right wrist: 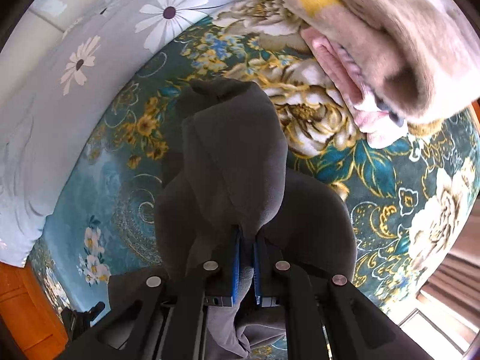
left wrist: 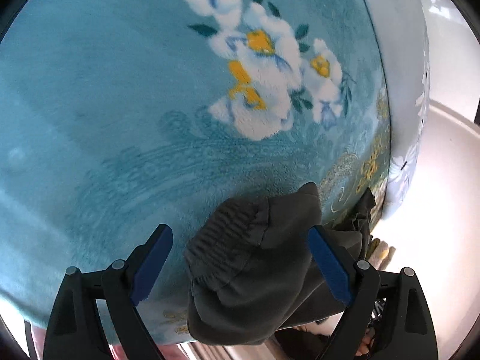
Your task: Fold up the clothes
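A dark grey garment (left wrist: 255,255) with a ribbed cuff hangs bunched over the edge of a bed covered in a teal flowered blanket (left wrist: 120,105). My left gripper (left wrist: 240,240) is open, its blue-padded fingers on either side of the cuff without touching it. My right gripper (right wrist: 246,240) is shut on a fold of the same grey garment (right wrist: 234,150), which drapes over and around its fingers above the dark teal flowered blanket (right wrist: 375,180).
A pale blue daisy-print sheet (right wrist: 90,45) lies along the far side of the bed. A folded beige and pink plush blanket (right wrist: 390,45) sits at the upper right. An orange wooden bed frame (right wrist: 27,300) is at the lower left. Bright floor (left wrist: 435,180) lies right of the bed.
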A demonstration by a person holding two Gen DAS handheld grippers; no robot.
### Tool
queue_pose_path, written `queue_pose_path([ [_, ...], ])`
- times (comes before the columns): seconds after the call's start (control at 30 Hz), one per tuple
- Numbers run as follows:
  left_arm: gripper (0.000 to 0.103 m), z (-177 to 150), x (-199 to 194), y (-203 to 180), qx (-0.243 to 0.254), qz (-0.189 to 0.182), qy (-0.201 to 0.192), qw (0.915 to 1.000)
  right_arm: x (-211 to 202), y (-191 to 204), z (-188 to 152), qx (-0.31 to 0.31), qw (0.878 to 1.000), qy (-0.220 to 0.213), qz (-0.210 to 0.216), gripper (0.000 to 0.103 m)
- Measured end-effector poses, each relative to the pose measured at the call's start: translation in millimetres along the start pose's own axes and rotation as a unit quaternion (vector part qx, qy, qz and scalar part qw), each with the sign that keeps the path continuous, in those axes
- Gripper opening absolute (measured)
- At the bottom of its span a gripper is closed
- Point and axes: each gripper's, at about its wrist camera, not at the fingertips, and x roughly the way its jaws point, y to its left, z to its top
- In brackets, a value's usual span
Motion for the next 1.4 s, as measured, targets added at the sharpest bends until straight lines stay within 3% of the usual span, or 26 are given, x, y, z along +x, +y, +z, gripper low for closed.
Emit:
queue_pose_path([
  [0.17, 0.091, 8.6, 14.3, 6.1, -0.001, -0.078, 0.034, 0.9964, 3.4, 9.9, -0.7, -0.019, 1.000, 0.007, -0.015, 0.009],
  [0.3, 0.087, 7.7, 11.1, 10.1, 0.018, -0.158, 0.059, 0.9855, 7.2, 11.8, -0.2, -0.019, 0.999, 0.015, -0.027, 0.009],
  [0.33, 0.086, 8.7, 11.9, 9.4, 0.027, -0.162, 0.064, 0.9843, 7.5, 12.3, -0.1, -0.021, 0.999, 0.016, -0.030, 0.010],
  [0.4, 0.083, 13.7, 18.2, 5.2, 0.047, -0.135, 0.072, 0.9870, 8.6, 13.4, 0.1, -0.025, 0.999, 0.019, -0.039, 0.010],
  [0.53, 0.082, 29.3, 36.1, 7.6, 0.030, -0.114, 0.070, 0.9906, 8.1, 16.2, 0.4, -0.033, 0.998, 0.022, -0.051, 0.010],
  [0.73, 0.081, 19.5, 40.1, 3.3, 0.056, -0.161, 0.086, 0.9817, 9.5, 21.0, 2.2, -0.040, 0.997, 0.027, -0.068, 0.012],
  [0.97, 0.074, -8.1, 30.4, -4.9, 0.095, -0.235, 0.095, 0.9626, 18.8, 25.3, -2.2, -0.040, 0.996, 0.035, -0.074, 0.012],
  [1.03, 0.070, -6.7, 39.9, -11.6, 0.086, -0.227, 0.095, 0.9655, 20.2, 25.4, -2.9, -0.037, 0.996, 0.037, -0.074, 0.012],
  [1.1, 0.055, -1.7, 52.4, -18.8, 0.069, -0.208, 0.093, 0.9714, 20.1, 25.1, -3.6, -0.031, 0.996, 0.038, -0.071, 0.012],
  [1.17, 0.047, 0.5, 61.3, -22.1, 0.055, -0.188, 0.088, 0.9766, 16.6, 24.4, -4.2, -0.025, 0.997, 0.037, -0.065, 0.012],
  [1.3, 0.024, -13.3, 61.9, -35.9, 0.069, -0.159, 0.067, 0.9826, 3.5, 23.1, -4.5, -0.019, 0.998, 0.026, -0.052, 0.012],
  [1.4, 0.017, -26.9, 25.8, -32.5, 0.082, -0.153, 0.032, 0.9844, -6.9, 20.3, -6.9, -0.011, 0.999, 0.015, -0.038, 0.012],
])
